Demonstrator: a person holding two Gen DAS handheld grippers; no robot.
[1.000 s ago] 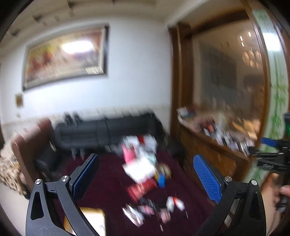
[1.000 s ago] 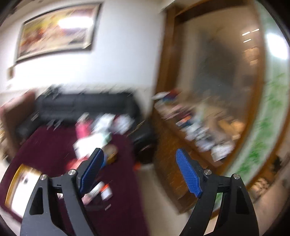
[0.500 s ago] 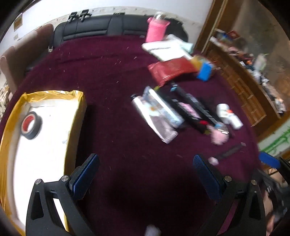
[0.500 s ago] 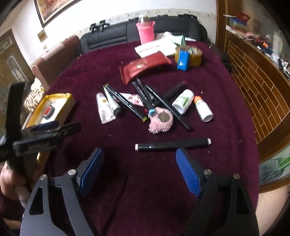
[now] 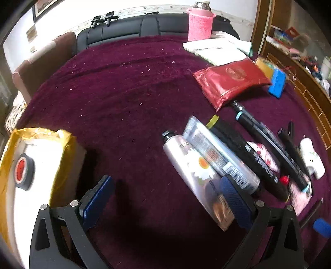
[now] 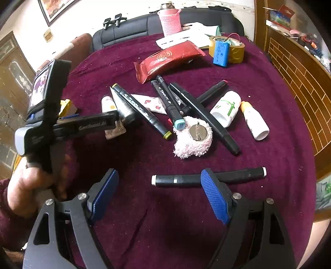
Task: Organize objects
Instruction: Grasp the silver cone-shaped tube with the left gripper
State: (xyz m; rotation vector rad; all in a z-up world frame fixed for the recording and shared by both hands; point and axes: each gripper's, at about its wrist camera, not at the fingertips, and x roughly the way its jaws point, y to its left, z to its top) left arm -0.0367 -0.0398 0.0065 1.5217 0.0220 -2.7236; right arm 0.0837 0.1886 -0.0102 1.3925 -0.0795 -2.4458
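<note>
On the dark red cloth [image 5: 128, 99] lies a heap of things. My left gripper [image 5: 165, 198] is open, low over the cloth. Its right finger [image 5: 233, 200] stands over the crimped end of a silver daisy tube [image 5: 192, 167], beside a foil tube [image 5: 219, 157] and black markers [image 5: 252, 157]. My right gripper [image 6: 159, 192] is open too. A black marker with white ends [image 6: 182, 179] lies crosswise just past its fingertips, partly behind the right finger [image 6: 213, 194]. Beyond it sits a pink fluffy puff with a metal pin [image 6: 194, 136]. In the right wrist view a hand [image 6: 31, 182] holds the left gripper [image 6: 111, 124] over the tubes.
A yellow-taped box [image 5: 62, 157] with a red tape roll [image 5: 23, 171] stands at the left. Farther back are a red pouch [image 6: 169, 58], a blue battery [image 6: 221, 52] on a tape roll [image 6: 235, 49], two white bottles [image 6: 226, 107], a pink bottle [image 6: 170, 18] and a black sofa [image 5: 128, 27].
Both grippers have dropped and tipped down from facing the wall to facing the table. Since half a second ago they have come closer to the heap. Their jaws stay open.
</note>
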